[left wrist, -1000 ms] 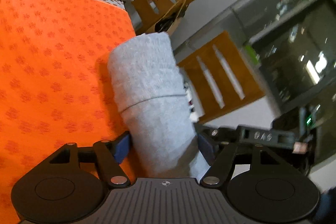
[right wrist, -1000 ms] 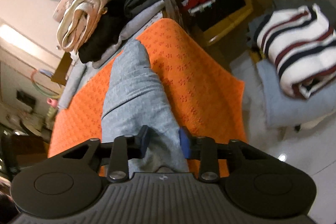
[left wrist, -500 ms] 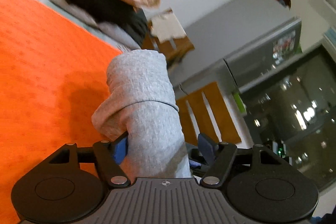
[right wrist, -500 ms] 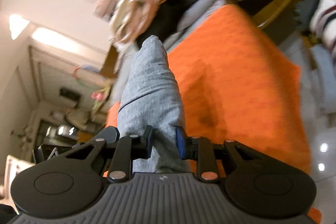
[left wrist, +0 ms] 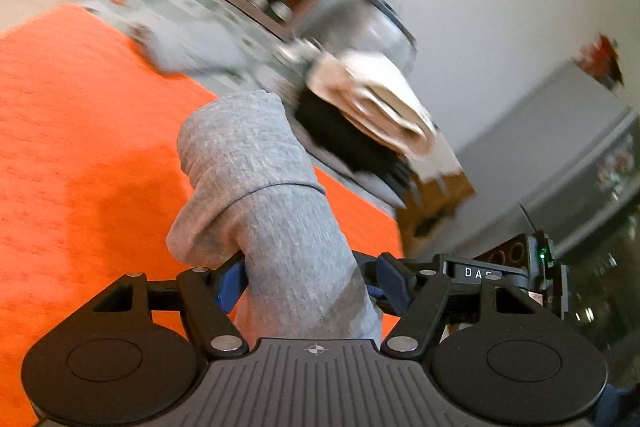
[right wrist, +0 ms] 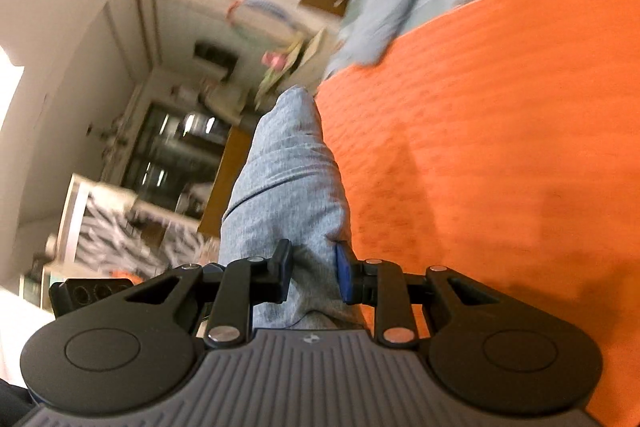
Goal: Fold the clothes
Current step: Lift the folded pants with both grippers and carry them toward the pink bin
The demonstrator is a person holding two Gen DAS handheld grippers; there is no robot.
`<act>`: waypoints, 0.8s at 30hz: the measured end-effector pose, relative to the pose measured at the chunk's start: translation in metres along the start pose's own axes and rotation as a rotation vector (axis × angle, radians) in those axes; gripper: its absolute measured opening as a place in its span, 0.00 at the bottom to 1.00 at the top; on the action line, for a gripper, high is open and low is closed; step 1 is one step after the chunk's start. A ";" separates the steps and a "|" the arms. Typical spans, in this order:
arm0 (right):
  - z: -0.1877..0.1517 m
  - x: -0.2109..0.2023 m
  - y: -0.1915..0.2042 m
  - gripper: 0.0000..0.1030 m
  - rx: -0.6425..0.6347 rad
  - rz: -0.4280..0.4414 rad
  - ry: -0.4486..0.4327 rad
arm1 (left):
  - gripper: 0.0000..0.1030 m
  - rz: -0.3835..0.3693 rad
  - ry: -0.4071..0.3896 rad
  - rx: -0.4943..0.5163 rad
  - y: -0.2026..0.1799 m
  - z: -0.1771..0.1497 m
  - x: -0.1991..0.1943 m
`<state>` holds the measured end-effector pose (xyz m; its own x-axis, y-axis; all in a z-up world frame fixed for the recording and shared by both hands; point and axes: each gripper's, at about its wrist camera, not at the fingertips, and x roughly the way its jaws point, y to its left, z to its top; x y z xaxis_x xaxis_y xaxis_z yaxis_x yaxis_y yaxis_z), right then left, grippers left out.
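Both ends of the grey garment [left wrist: 276, 211] are clamped, lifted over the orange surface [left wrist: 80, 147]: left hand-held gripper [left wrist: 310, 281] wide on a thick bundle, right hand-held gripper [right wrist: 314, 271] narrow. I'd keep both level and taut while carrying.

Left claw [left wrist: 310, 281] wide — right claw [right wrist: 314, 273] pinched

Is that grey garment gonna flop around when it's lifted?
Probably. The grey garment sags and creases past the left gripper, so it's limp. It looks light, and bunches between the right gripper jaws, so it probably won't slip.
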<state>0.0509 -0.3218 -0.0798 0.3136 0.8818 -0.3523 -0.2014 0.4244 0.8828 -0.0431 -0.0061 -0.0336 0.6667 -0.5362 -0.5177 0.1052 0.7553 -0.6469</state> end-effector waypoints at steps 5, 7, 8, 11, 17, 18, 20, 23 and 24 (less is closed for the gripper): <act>0.004 0.073 0.040 0.28 -0.046 0.016 0.066 | 0.69 0.038 -0.043 -0.041 0.062 0.033 -0.036; 0.002 0.103 0.053 0.28 -0.044 0.017 0.071 | 0.69 0.038 -0.030 -0.028 0.088 0.051 -0.048; 0.000 0.117 0.059 0.28 -0.033 0.016 0.067 | 0.69 0.036 -0.020 -0.021 0.101 0.061 -0.054; -0.005 0.163 0.076 0.28 0.006 0.009 0.046 | 0.69 0.030 0.013 -0.007 0.137 0.090 -0.065; -0.021 0.252 0.106 0.28 0.069 0.010 0.021 | 0.69 0.057 0.038 -0.025 0.202 0.130 -0.095; -0.023 0.266 0.110 0.28 0.073 0.011 0.021 | 0.69 0.065 0.036 -0.037 0.212 0.135 -0.101; -0.024 0.293 0.118 0.28 0.077 0.016 0.023 | 0.69 0.080 0.025 -0.056 0.230 0.144 -0.111; -0.028 0.329 0.129 0.28 0.085 0.036 0.021 | 0.69 0.104 0.018 -0.074 0.256 0.158 -0.123; -0.029 0.341 0.131 0.28 0.088 0.042 0.019 | 0.69 0.103 0.016 -0.067 0.263 0.162 -0.127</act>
<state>0.1045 0.0402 -0.0933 0.2890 0.9026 -0.3191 -0.1311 0.3675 0.9207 0.0193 0.3220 -0.0469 0.6593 -0.4635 -0.5921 -0.0135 0.7800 -0.6256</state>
